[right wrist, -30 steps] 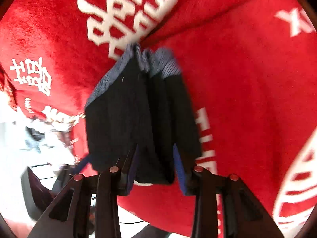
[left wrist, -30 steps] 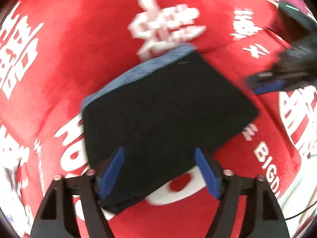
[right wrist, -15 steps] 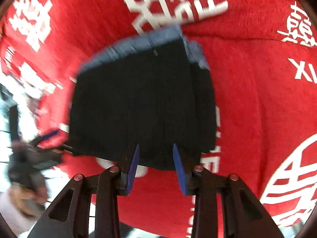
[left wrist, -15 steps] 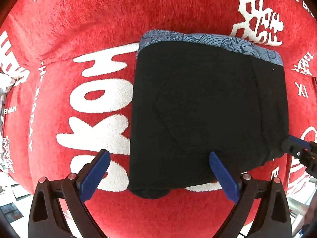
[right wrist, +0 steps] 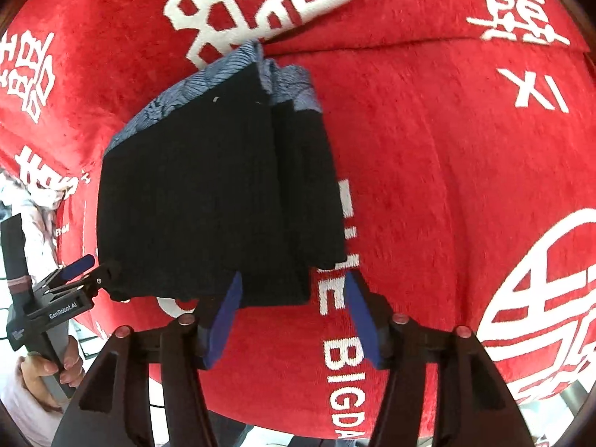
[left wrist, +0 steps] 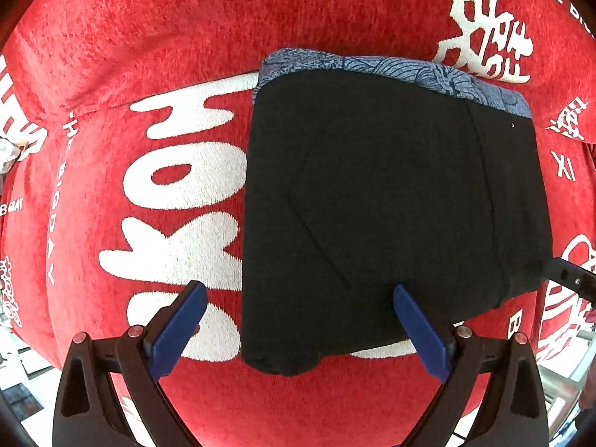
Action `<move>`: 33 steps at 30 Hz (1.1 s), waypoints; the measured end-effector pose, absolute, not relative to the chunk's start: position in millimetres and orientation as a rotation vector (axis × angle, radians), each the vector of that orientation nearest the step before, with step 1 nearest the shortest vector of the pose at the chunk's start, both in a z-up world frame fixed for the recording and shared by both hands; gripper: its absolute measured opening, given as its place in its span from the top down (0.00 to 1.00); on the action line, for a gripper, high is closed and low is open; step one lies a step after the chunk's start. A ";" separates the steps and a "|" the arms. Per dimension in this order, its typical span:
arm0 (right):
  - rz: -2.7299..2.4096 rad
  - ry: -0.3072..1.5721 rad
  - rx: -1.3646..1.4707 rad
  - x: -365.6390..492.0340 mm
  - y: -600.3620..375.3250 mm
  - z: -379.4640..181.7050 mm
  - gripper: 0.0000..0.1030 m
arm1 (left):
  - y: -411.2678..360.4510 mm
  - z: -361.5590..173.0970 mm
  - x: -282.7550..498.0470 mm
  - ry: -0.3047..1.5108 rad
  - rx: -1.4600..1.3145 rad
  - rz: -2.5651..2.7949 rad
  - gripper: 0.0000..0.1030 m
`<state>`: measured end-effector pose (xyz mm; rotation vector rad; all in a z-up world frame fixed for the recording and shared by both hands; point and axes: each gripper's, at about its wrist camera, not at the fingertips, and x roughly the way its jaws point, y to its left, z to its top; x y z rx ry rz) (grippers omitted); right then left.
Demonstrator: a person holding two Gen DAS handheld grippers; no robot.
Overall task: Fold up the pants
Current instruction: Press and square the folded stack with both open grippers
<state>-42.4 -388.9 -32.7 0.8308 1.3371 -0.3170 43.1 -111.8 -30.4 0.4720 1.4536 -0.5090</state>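
Black pants lay folded into a compact rectangle on the red blanket with white lettering. The patterned blue-grey waistband showed along the far edge of the stack. In the right wrist view I saw several layers stacked, with the right side stepped in narrower folds.

My left gripper pointed down over the near edge of the pants, jaws spread wide. One blue pad sat over the white lettering beside the pants, the other over the black fabric; neither pinched anything. Whether the pads touched the cloth I couldn't tell.

My right gripper was at the near right corner of the stack, jaws opening. The corner of the pants sat between the pads, but the pads didn't press on it.

In the right wrist view the left gripper appeared at the stack's near left corner, with a hand on its handle.
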 end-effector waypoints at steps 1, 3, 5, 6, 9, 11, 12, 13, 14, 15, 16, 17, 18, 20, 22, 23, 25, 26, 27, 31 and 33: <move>-0.318 1.335 0.839 -43.8 -390.3 -33.3 0.39 | -112.0 -30.4 42.9 1.454 0.473 -0.511 0.03; -0.322 1.330 0.858 -44.9 -394.3 -34.4 0.37 | -112.7 -30.1 42.2 1.455 0.475 -0.513 0.03; -0.325 1.327 0.866 -45.9 -398.2 -33.9 0.34 | -113.3 -30.6 42.4 1.458 0.474 -0.513 0.03; -0.325 1.326 0.865 -45.1 -400.0 -35.3 0.33 | -113.7 -30.6 42.6 1.460 0.472 -0.513 0.03; -0.324 1.323 0.857 -44.2 -399.3 -35.5 0.30 | -114.4 -31.6 43.8 1.464 0.467 -0.510 0.02; -0.322 1.321 0.855 -44.8 -400.6 -35.3 0.27 | -115.2 -32.4 44.6 1.465 0.469 -0.509 0.01; -0.323 1.321 0.854 -41.9 -399.7 -36.3 0.27 | -115.5 -32.9 44.9 1.466 0.469 -0.510 0.01; -0.324 1.321 0.853 -40.9 -398.5 -36.9 0.25 | -115.8 -33.4 45.4 1.467 0.469 -0.510 0.01; -0.324 1.320 0.853 -41.2 -399.1 -36.9 0.25 | -116.0 -34.1 45.7 1.469 0.467 -0.510 0.01; -0.323 1.321 0.853 -40.6 -398.4 -36.9 0.24 | -116.0 -34.8 46.3 1.471 0.465 -0.510 0.01; -0.322 1.320 0.855 -40.3 -398.8 -37.1 0.24 | -116.0 -35.4 47.0 1.474 0.463 -0.512 0.01; -0.321 1.320 0.857 -38.9 -398.1 -38.0 0.24 | -116.0 -36.0 47.6 1.477 0.460 -0.512 0.01; -0.321 1.321 0.858 -37.3 -396.8 -39.2 0.24 | -116.1 -36.7 48.5 1.482 0.456 -0.515 0.01; -0.320 1.323 0.861 -36.0 -397.8 -40.2 0.24 | -115.3 -38.5 51.4 1.493 0.446 -0.519 0.01; -0.320 1.325 0.863 -35.8 -398.1 -40.8 0.23 | -113.3 -39.9 54.1 1.506 0.433 -0.523 0.01; -0.318 1.326 0.866 -35.5 -398.3 -41.0 0.23 | -112.3 -40.7 55.3 1.512 0.427 -0.526 0.01; -0.318 1.327 0.866 -34.3 -397.0 -42.2 0.23 | -110.1 -42.3 58.7 1.519 0.417 -0.531 0.01; -0.318 1.329 0.867 -34.1 -396.9 -42.6 0.23 | -109.4 -42.9 60.1 1.523 0.412 -0.534 0.01; -0.318 1.331 0.870 -34.0 -396.9 -43.3 0.23 | -108.6 -43.5 61.4 1.524 0.408 -0.536 0.01; -0.318 1.337 0.888 -34.2 -397.1 -47.1 0.23 | -102.0 -44.2 69.5 1.527 0.392 -0.541 0.01; -0.319 1.336 0.899 -35.0 -397.7 -48.1 0.22 | -100.1 -43.5 74.2 1.524 0.386 -0.545 0.01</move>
